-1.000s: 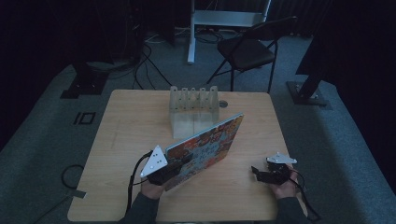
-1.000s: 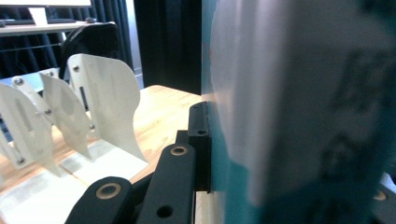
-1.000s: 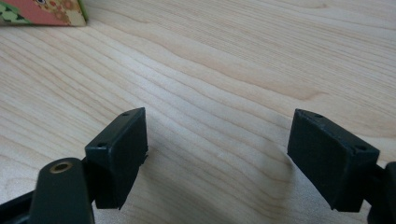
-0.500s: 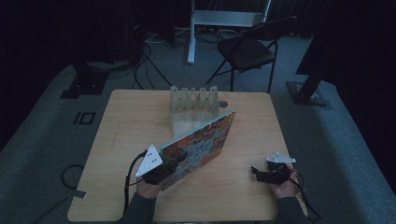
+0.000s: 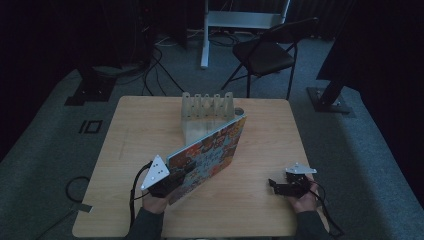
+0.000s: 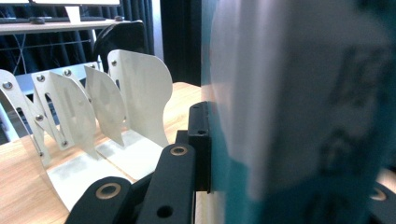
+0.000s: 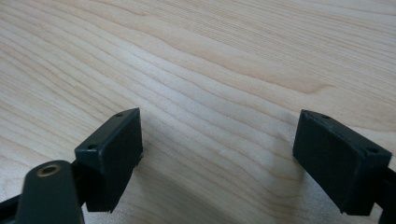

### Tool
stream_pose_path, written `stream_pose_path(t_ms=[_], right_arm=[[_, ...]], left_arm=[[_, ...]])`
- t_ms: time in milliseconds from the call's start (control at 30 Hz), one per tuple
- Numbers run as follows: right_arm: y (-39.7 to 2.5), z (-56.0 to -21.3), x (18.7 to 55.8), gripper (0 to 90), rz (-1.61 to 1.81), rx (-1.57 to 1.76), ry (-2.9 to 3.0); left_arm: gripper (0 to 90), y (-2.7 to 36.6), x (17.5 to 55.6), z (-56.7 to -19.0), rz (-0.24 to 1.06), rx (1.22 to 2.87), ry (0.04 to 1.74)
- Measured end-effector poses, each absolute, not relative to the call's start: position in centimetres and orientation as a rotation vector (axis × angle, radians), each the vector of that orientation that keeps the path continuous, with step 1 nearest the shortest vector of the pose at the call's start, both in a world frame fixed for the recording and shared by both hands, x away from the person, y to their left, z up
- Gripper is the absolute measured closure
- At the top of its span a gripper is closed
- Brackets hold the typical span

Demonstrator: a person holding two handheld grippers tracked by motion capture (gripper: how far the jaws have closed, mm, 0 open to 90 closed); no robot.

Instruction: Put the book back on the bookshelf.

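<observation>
Left gripper (image 5: 172, 181) clamped on near corner of colourful book (image 5: 210, 152); book tilted on edge above table (image 5: 125, 150), far corner up against white slotted rack (image 5: 205, 107). Right gripper (image 5: 274, 185) apart at table's right, jaws spread wide, nothing between.

The book (image 6: 299, 107) is a close blur, cut off on the right

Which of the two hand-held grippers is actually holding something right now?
The left hand-held gripper: its jaws are shut on the near end of the colourful book, tilted toward the white rack. The right hand-held gripper stands open over bare table.
</observation>
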State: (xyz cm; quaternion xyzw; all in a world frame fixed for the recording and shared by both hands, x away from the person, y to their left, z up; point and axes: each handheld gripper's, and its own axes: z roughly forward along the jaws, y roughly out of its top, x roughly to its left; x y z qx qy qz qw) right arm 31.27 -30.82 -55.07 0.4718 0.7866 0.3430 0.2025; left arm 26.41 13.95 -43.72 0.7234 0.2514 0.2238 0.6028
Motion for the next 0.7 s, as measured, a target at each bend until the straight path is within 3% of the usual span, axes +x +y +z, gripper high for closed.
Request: stream_pose_path(t_ms=[700], right_arm=[[-30.8, -55.1, 31.3, 14.7, 0.958, 1.319, 2.198]], left_arm=[[81.2, 15.1, 26.3, -43.8, 0.553, 1.649, 0.647]])
